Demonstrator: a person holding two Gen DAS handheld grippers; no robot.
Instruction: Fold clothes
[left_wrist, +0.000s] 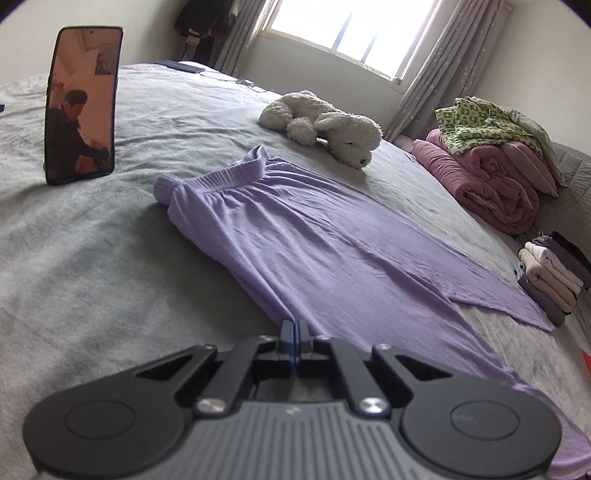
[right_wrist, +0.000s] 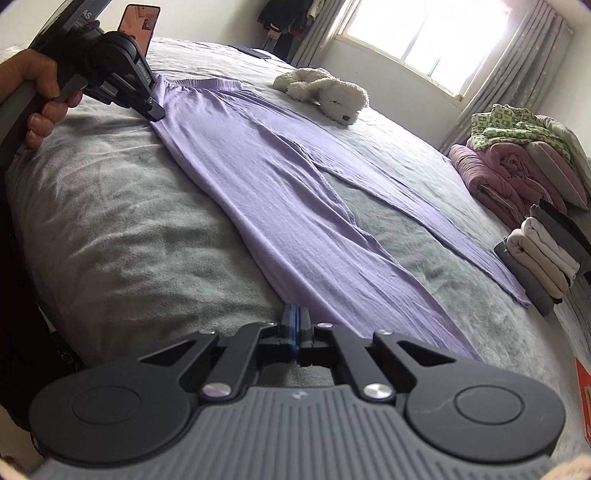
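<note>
Plainly, bed (right_wrist: 110, 221): grey cover, carries all.
Trousers (right_wrist: 258, 177): lilac, flat on bed, legs splayed, lightly creased.
Left gripper (left_wrist: 295, 328): clamped on trousers' near edge.
Right gripper (right_wrist: 295, 317): clamped on same edge.

Lilac trousers (left_wrist: 332, 236) on grey bedspread (left_wrist: 92, 258); white plush dog (left_wrist: 325, 125); green-checked garment (left_wrist: 480, 125).

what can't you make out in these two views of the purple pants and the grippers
- Left gripper pads' bite on the purple pants: left wrist view, shut fingers hide it.
- Right gripper: same, right wrist view.
- Near leg's cuff: both views, gripper bodies cover it.
- Folded stack: cut by right edge.
</note>
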